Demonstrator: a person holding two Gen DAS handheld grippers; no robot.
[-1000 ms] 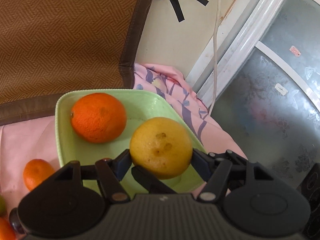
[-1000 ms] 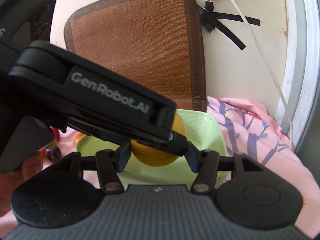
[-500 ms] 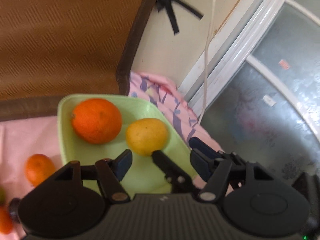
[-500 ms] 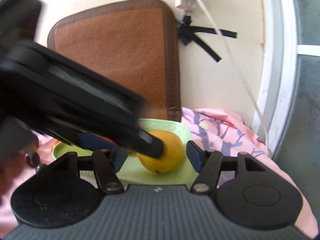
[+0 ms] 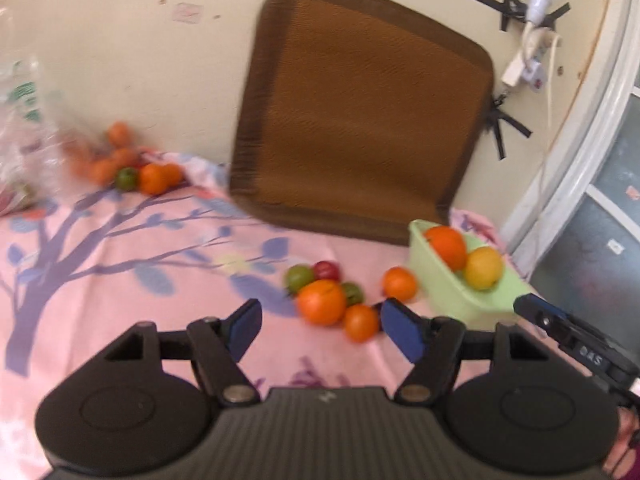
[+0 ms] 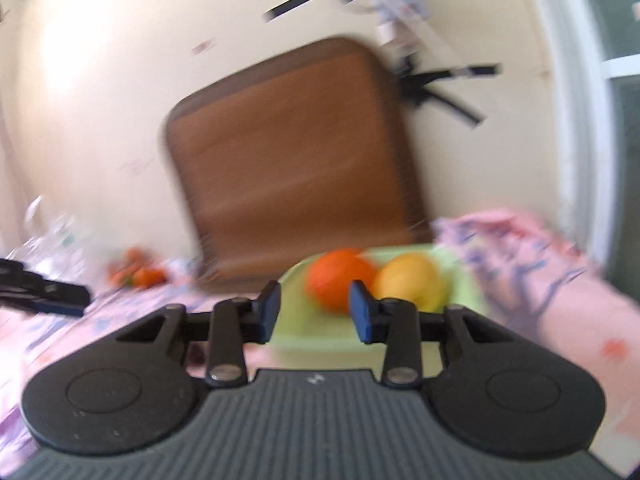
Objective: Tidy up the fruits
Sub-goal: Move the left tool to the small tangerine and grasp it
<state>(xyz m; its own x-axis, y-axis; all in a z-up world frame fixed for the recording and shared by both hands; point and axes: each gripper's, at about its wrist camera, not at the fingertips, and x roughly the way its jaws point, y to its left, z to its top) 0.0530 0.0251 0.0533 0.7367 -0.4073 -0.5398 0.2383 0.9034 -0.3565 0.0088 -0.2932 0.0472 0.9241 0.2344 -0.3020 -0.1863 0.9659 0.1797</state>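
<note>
A light green tray stands at the right on the pink sheet and holds a big orange and a yellow fruit. Left of it lies a loose cluster: an orange, smaller oranges, green fruits and a red one. My left gripper is open and empty, pulled back short of this cluster. In the blurred right wrist view, my right gripper faces the tray, its jaws closing with nothing between them. The orange and yellow fruit lie beyond them.
A brown woven mat leans on the wall behind the tray. More oranges and a green fruit are piled at the far left beside a clear plastic bag. A window frame bounds the right side.
My left gripper released the yellow fruit into the tray, then swung back and left, bringing the whole sheet into view. The right gripper's jaws narrowed, and the left gripper no longer blocks its view.
</note>
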